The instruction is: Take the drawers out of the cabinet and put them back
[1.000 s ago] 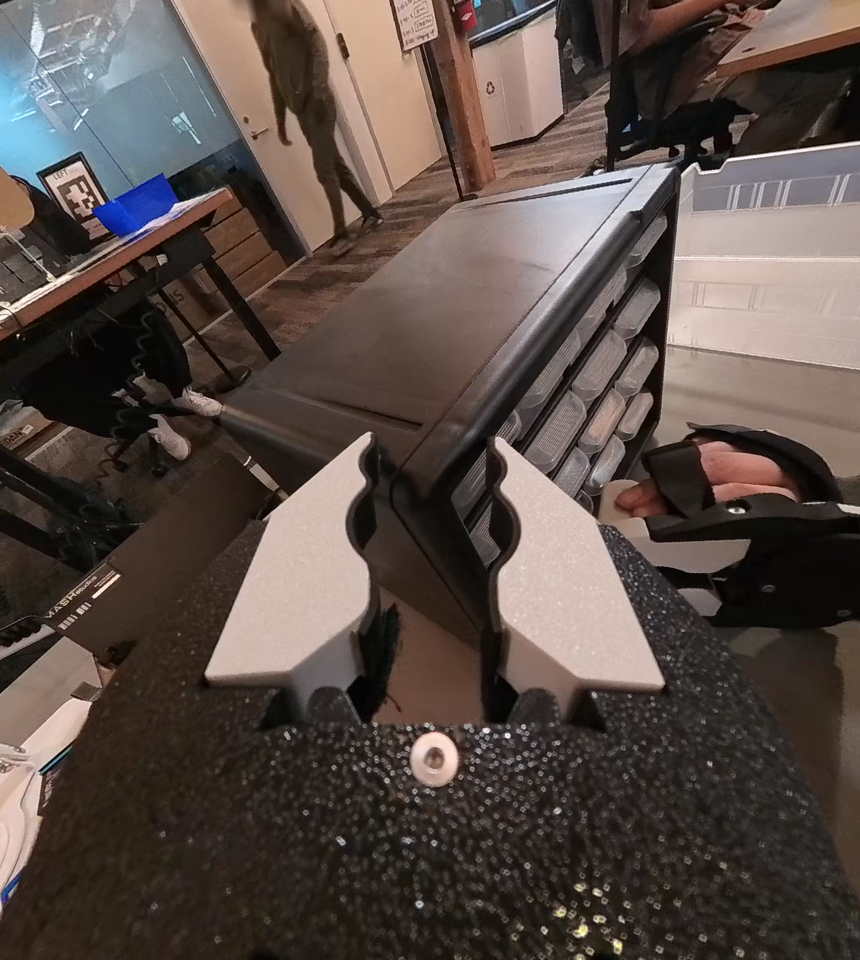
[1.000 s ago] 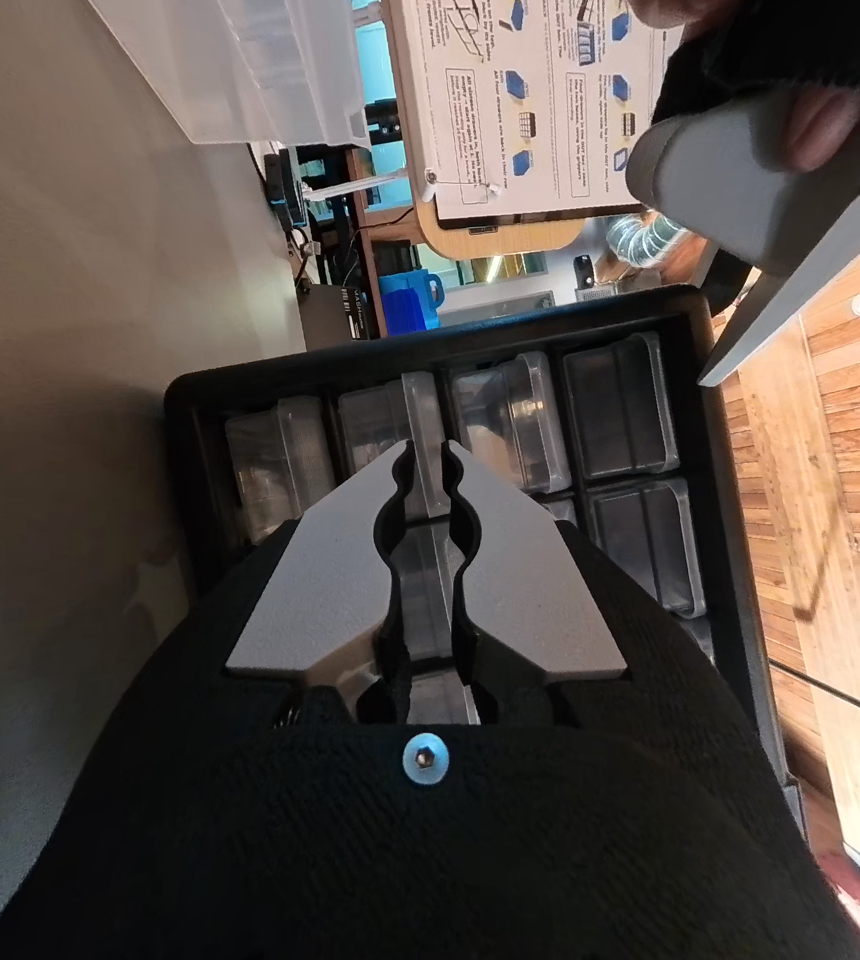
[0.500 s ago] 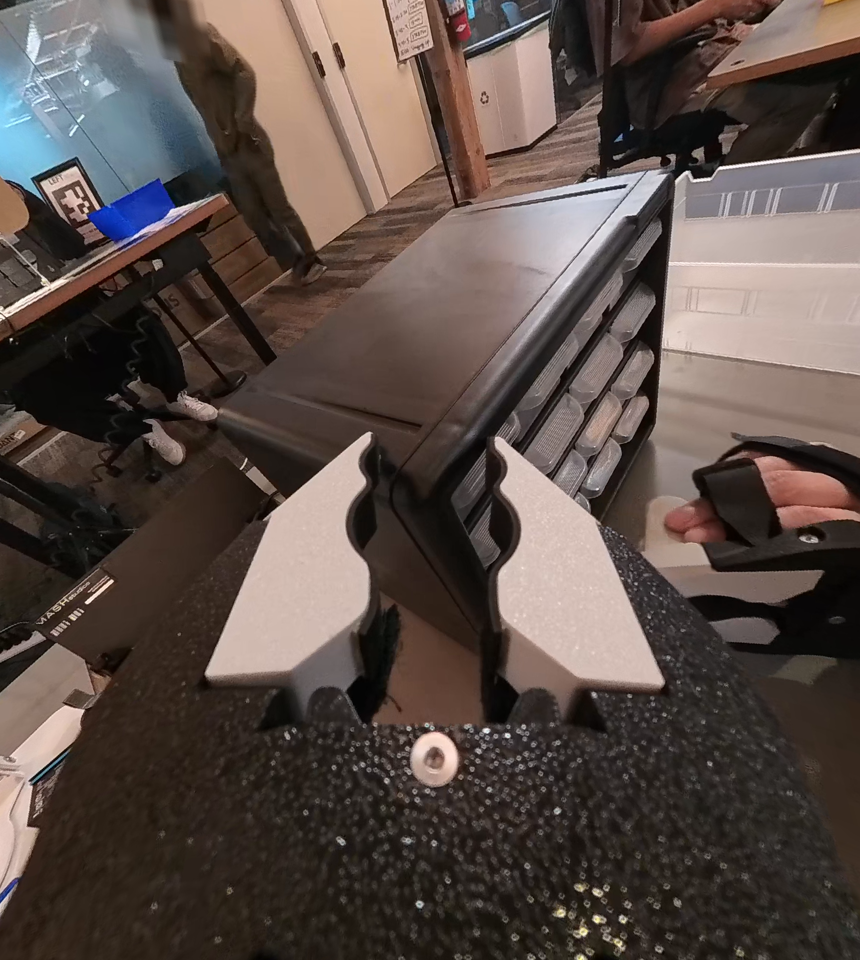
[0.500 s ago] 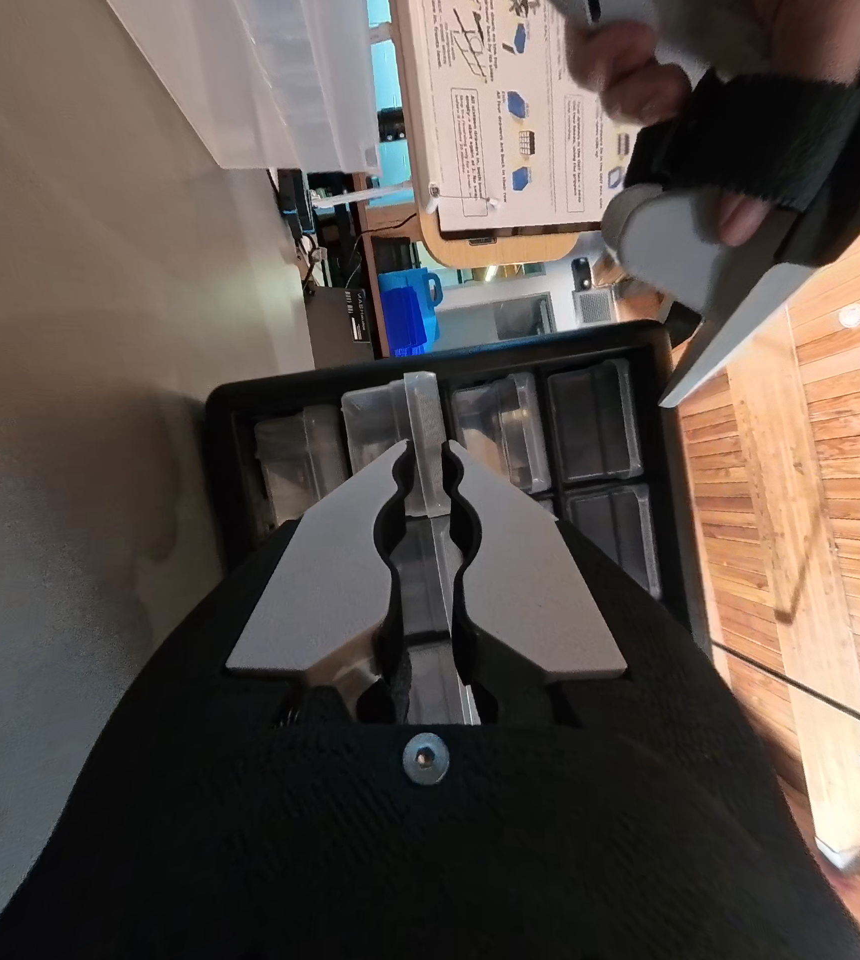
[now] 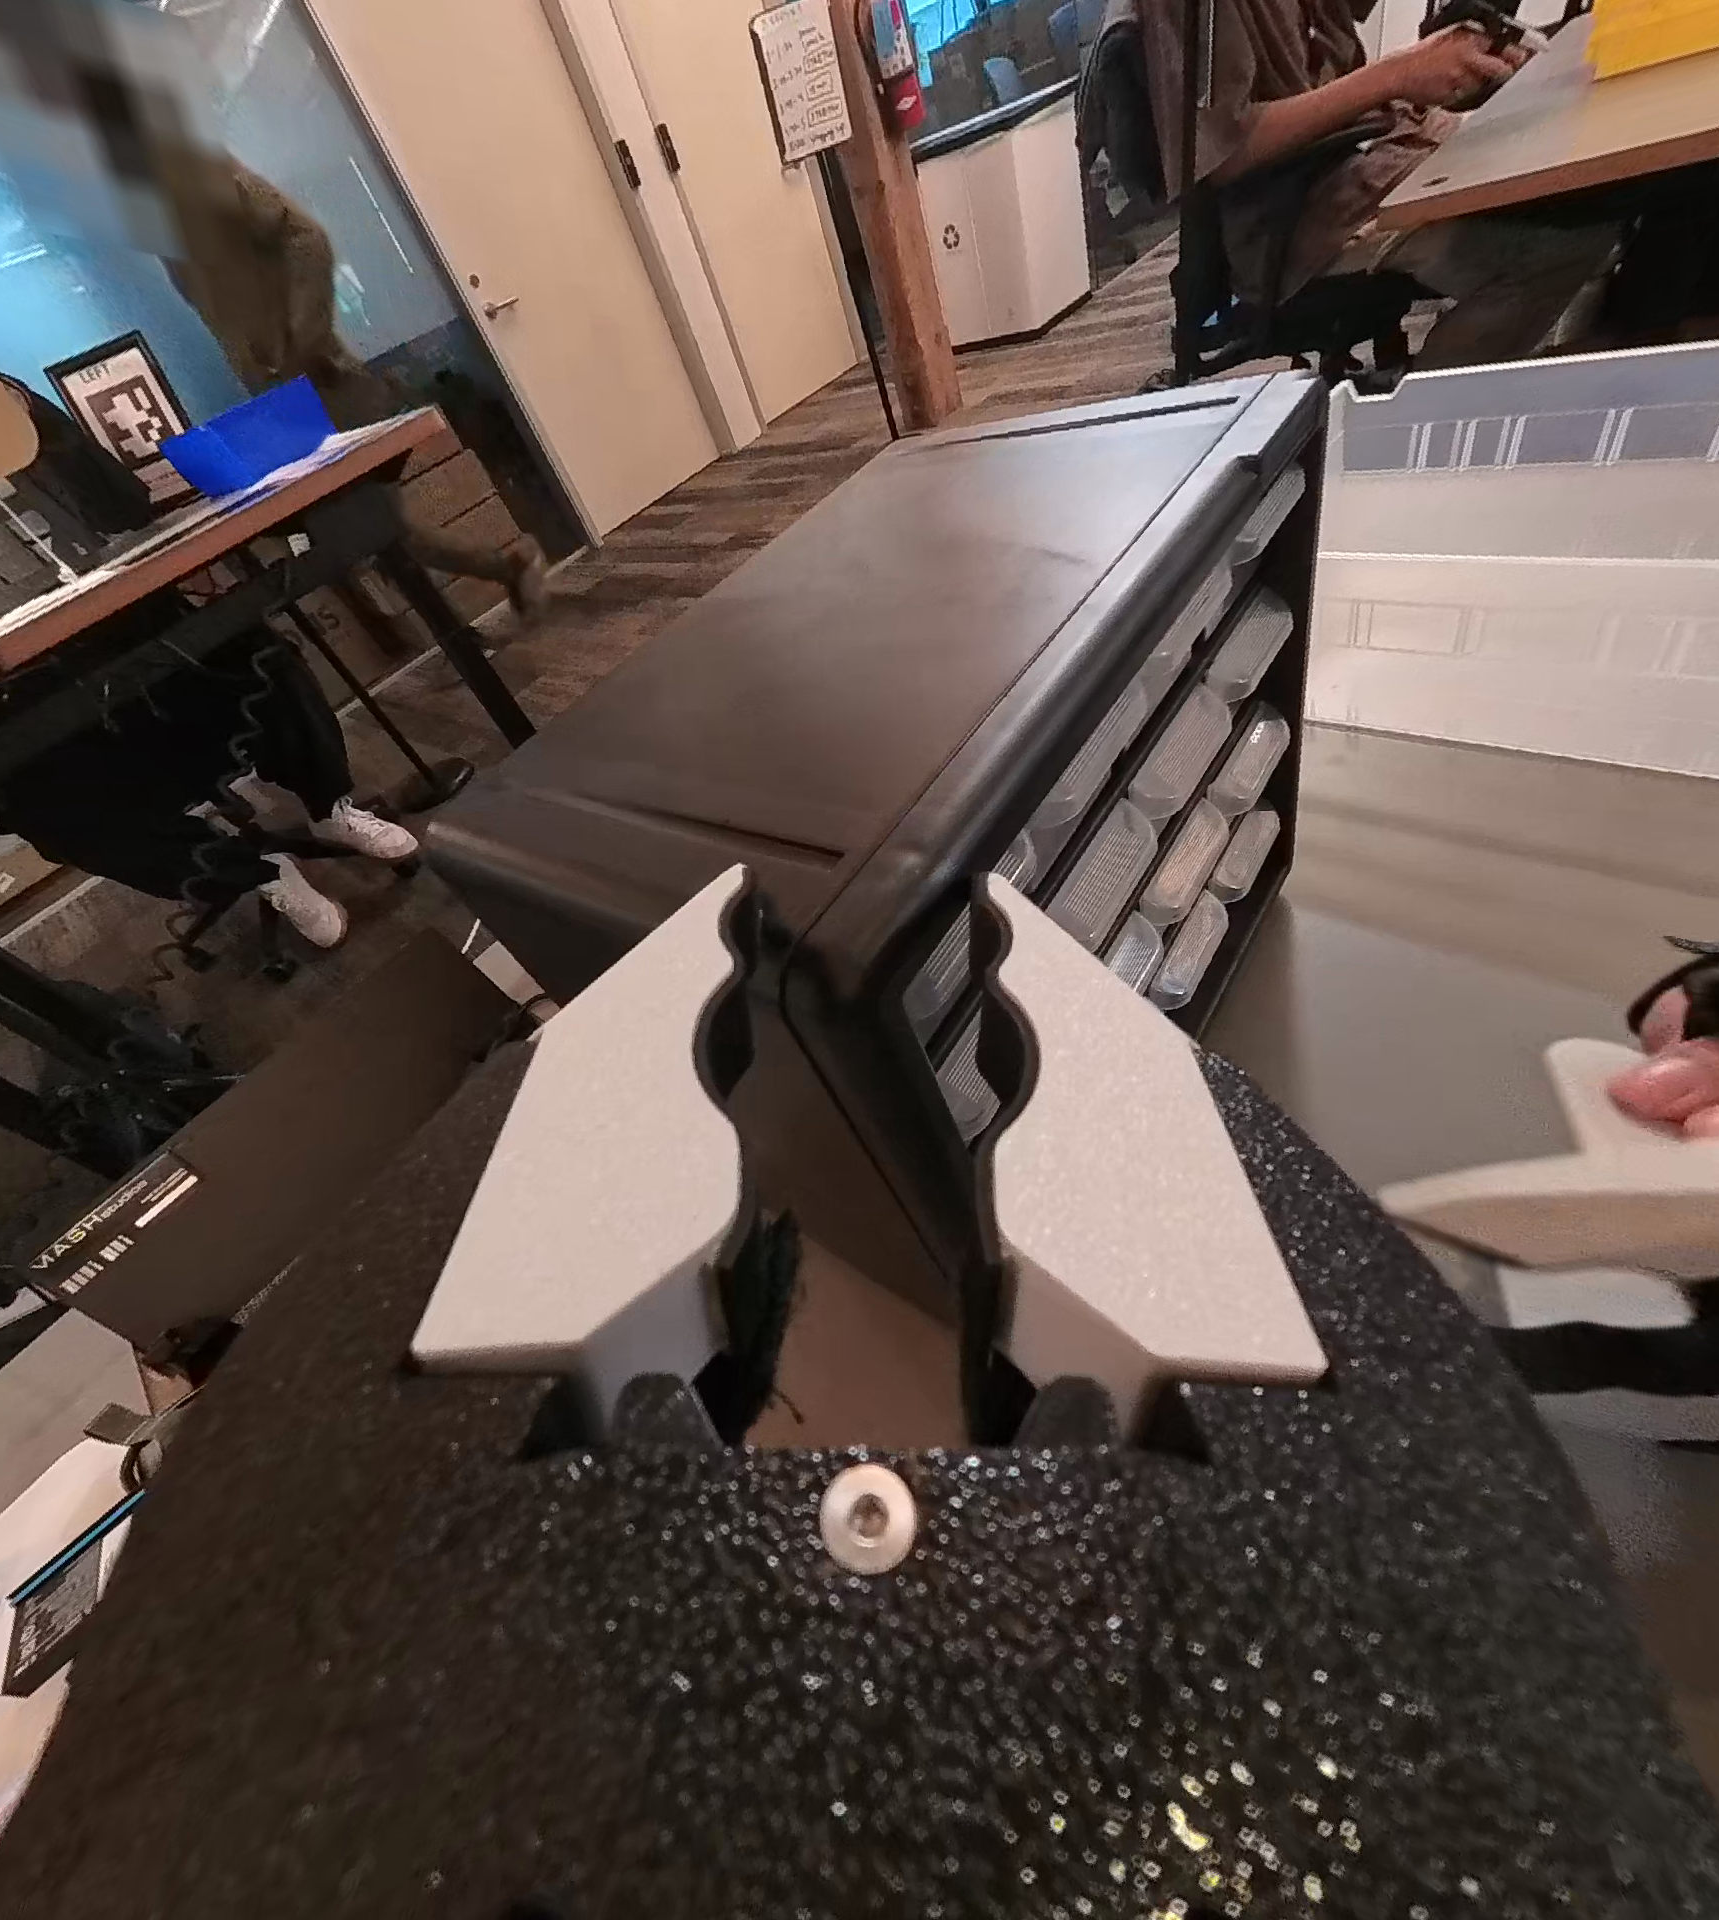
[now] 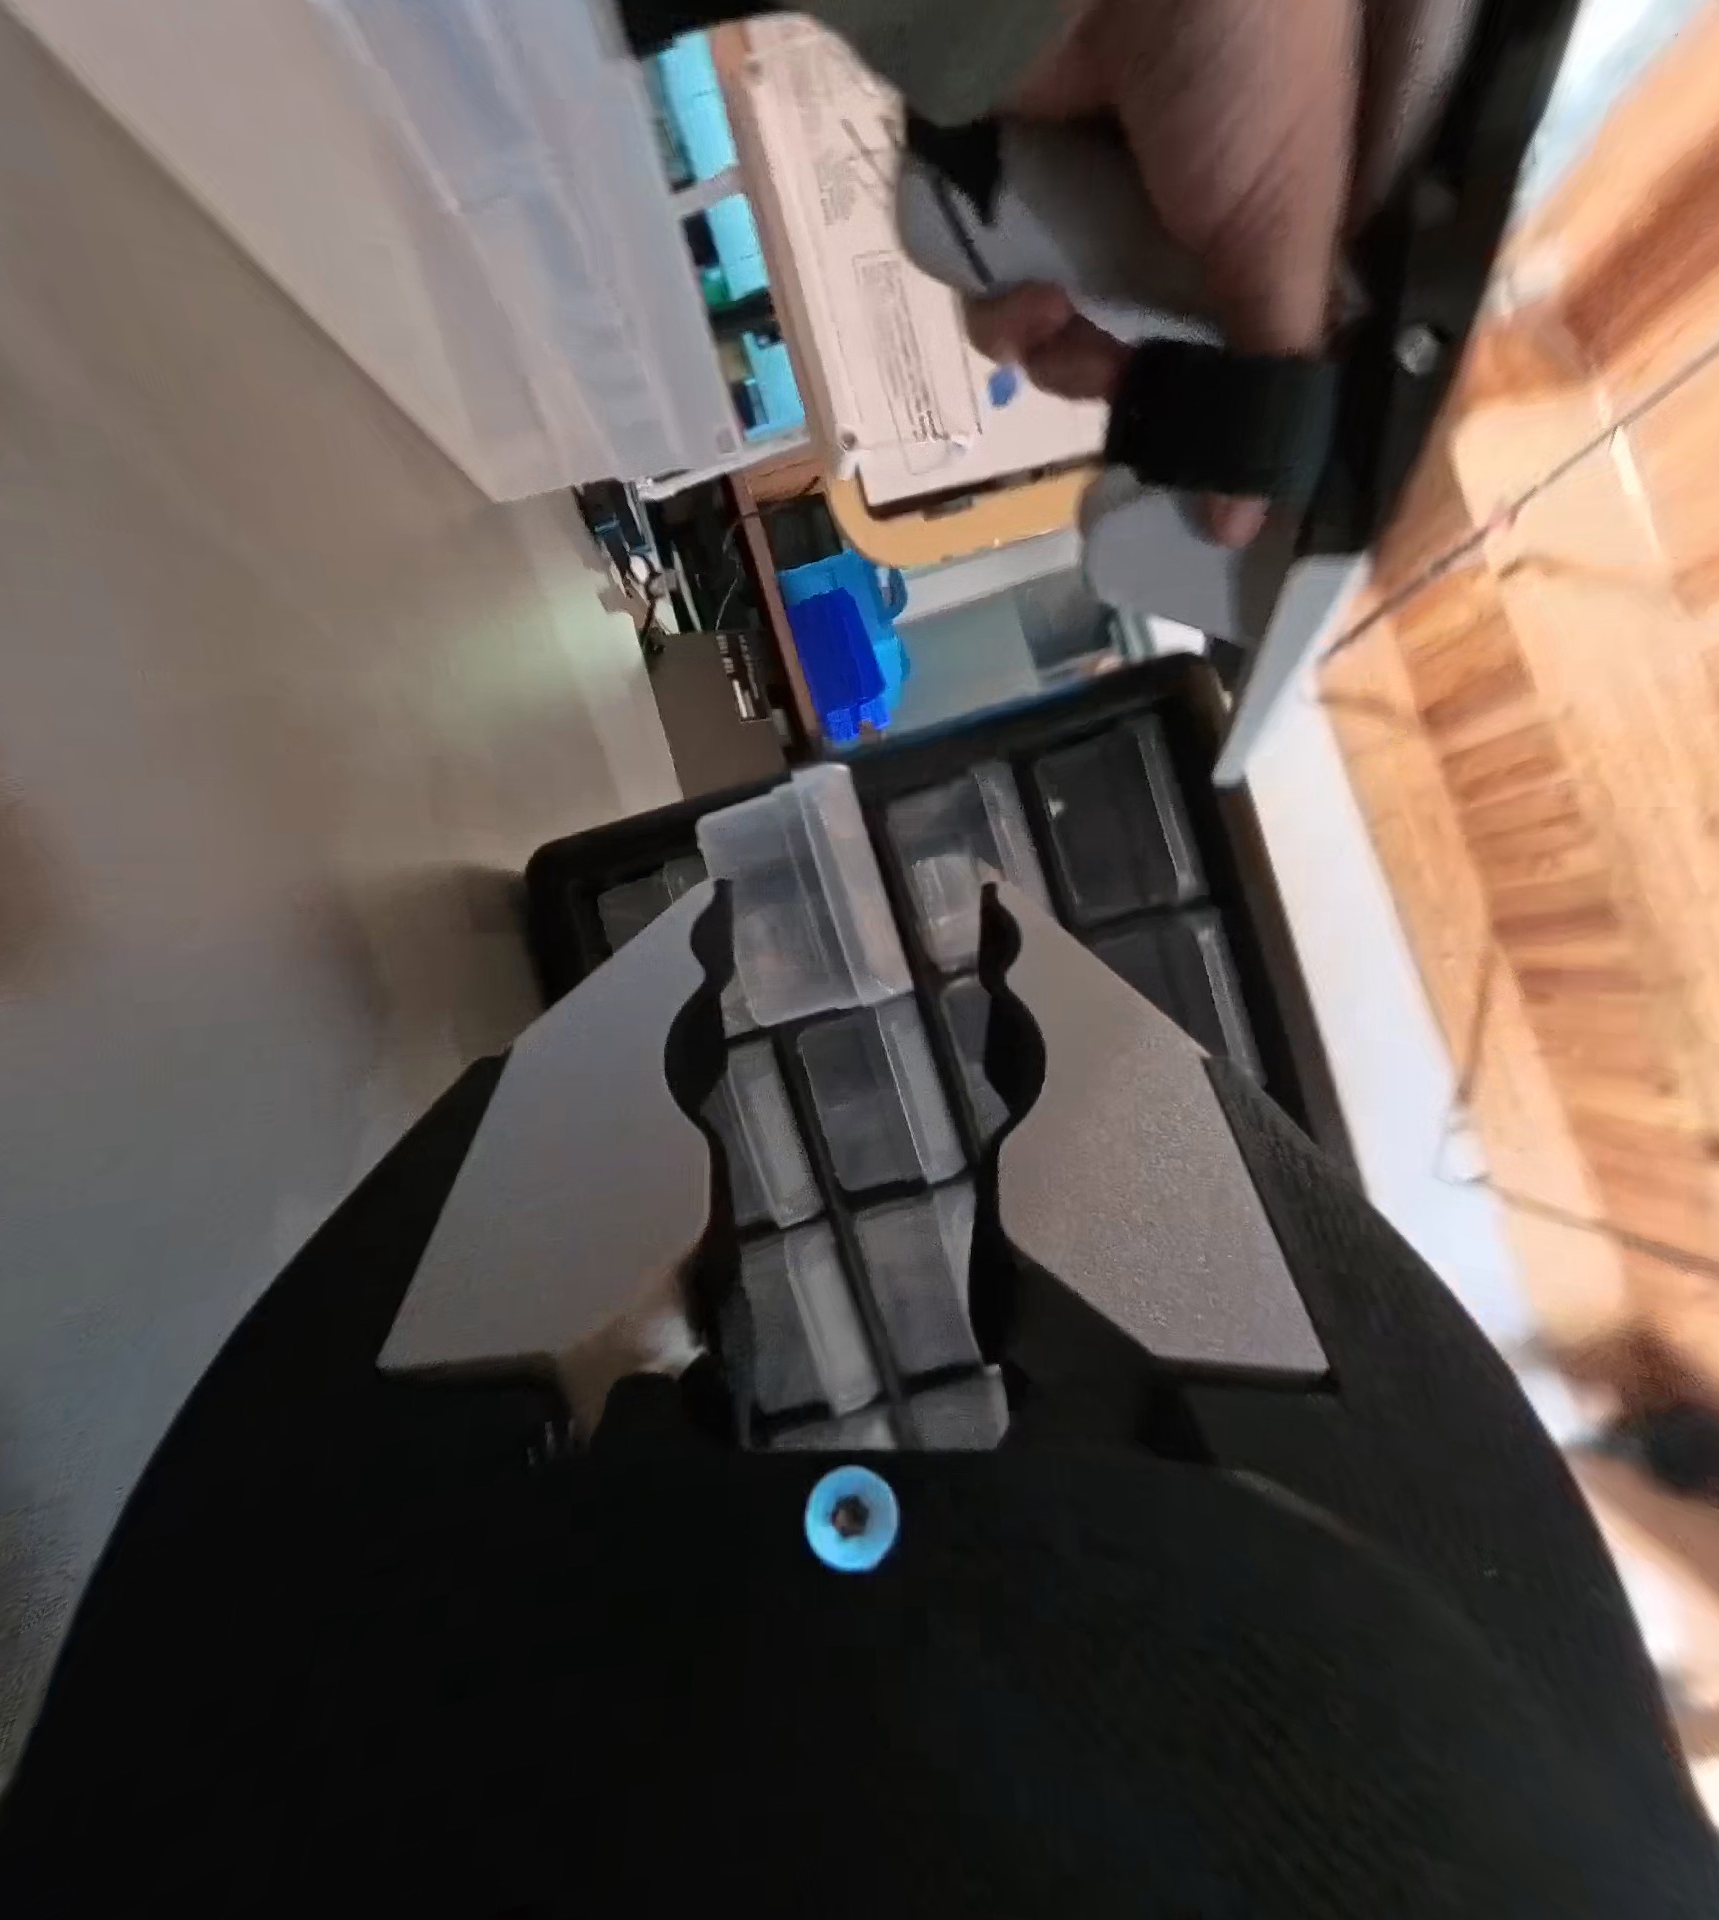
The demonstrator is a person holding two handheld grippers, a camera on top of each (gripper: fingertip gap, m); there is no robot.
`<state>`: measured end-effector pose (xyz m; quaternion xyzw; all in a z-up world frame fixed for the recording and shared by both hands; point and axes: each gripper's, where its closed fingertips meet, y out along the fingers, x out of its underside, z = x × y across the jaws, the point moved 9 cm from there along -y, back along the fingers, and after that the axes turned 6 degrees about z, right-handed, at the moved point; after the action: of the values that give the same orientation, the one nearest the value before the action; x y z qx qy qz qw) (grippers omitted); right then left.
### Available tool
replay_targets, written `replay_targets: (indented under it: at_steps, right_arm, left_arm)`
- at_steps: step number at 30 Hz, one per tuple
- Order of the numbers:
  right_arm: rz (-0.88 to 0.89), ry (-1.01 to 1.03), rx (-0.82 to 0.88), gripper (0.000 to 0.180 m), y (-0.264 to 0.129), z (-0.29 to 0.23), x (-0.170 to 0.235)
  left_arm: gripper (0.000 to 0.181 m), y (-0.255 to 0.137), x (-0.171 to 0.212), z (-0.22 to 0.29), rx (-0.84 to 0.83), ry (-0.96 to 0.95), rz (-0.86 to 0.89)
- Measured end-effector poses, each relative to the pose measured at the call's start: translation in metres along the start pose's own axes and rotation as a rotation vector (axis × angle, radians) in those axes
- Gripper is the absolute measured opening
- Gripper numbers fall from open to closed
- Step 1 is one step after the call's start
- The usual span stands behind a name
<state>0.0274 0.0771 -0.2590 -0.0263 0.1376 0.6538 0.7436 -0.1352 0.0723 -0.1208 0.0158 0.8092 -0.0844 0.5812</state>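
Observation:
The black cabinet (image 5: 938, 623) with rows of clear small drawers stands on the grey table. My left gripper (image 5: 860, 914) is shut on the cabinet's near top front edge. In the right wrist view, one clear drawer (image 6: 798, 904) sticks partly out of the cabinet's front (image 6: 1239, 883). My right gripper (image 6: 850, 899) is open, its fingertips on either side of that drawer's end. The right gripper also shows in the left wrist view (image 5: 1613, 1174), held by a hand in front of the cabinet. The left gripper shows in the right wrist view (image 6: 1156, 561) at the cabinet's edge.
A large clear plastic bin (image 5: 1561, 571) stands behind the cabinet on the table (image 5: 1509, 883). A dark box (image 5: 211, 1164) lies at the table's left edge. Beyond are a desk with a blue tray (image 5: 252, 447), a walking person (image 5: 252, 260) and a seated person (image 5: 1302, 135).
My right gripper has opened and let go of the drawer's handle, and has drawn back from the cabinet; the drawer stands farther out. The left gripper has kept its hold.

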Motion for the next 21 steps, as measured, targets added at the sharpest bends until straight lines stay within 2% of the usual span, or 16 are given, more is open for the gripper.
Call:
replay_targets:
  at_steps: [3, 7, 9, 13, 16, 20, 21]
  right_arm:
    - [-0.033, 0.327, 0.000, 0.067, -0.004, 0.016, 0.004]
    - [-0.115, 0.919, 0.034, 0.106, 0.012, 0.031, 0.009]
    - [-0.158, 1.119, 0.057, 0.113, 0.023, 0.024, 0.007]
    - [-0.235, 1.249, 0.173, 0.117, 0.043, 0.009, 0.009]
    - [-0.284, 1.273, 0.226, 0.114, 0.056, 0.002, 0.015]
    - [-0.297, 1.242, 0.268, 0.102, 0.066, 0.001, 0.013]
    - [-0.304, 1.232, 0.276, 0.092, 0.067, 0.001, 0.013]
  left_arm:
    - [0.038, 0.000, 0.001, -0.001, 0.007, -0.010, 0.009]
    - [0.038, 0.000, 0.001, -0.001, 0.012, -0.019, 0.017]
    - [0.038, 0.000, 0.001, -0.001, 0.011, -0.018, 0.016]
    - [0.038, 0.000, 0.001, -0.001, 0.011, -0.016, 0.014]
    - [0.038, 0.000, 0.001, -0.002, 0.013, -0.017, 0.016]
    - [0.038, 0.000, 0.001, -0.002, 0.017, -0.019, 0.020]
    - [0.038, 0.000, 0.001, -0.002, 0.018, -0.020, 0.021]
